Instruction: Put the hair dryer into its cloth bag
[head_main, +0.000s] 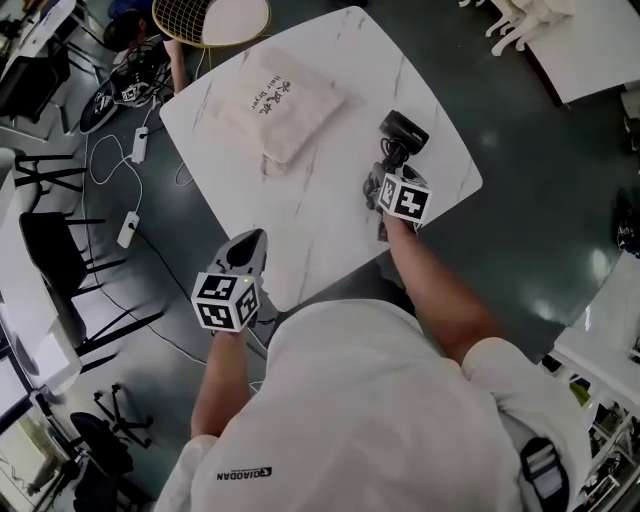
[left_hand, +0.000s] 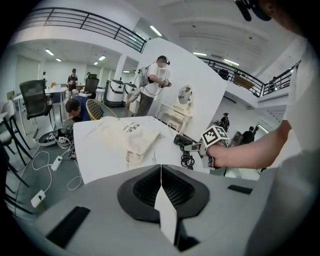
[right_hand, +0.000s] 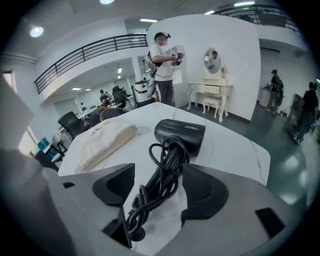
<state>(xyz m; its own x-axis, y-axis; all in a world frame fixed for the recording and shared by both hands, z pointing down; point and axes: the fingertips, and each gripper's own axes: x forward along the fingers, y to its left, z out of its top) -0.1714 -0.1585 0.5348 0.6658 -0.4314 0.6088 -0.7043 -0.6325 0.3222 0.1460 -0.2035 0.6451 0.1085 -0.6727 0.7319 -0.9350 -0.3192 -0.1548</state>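
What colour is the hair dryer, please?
The hair dryer is black; right gripper view shows it best.

Seen from above, the person leans in with both bare forearms reaching forward out of short white sleeves. The left arm (head_main: 222, 380) is bent close to the body. The left tool (head_main: 247, 252) points forward and down, its jaws pressed flat together with nothing between them. The right arm (head_main: 440, 285) stretches farther out. The right tool (head_main: 388, 165) tilts more steeply downward, its jaws spread wide. A marker cube (head_main: 226, 300) tops each tool over the hand that grips it.
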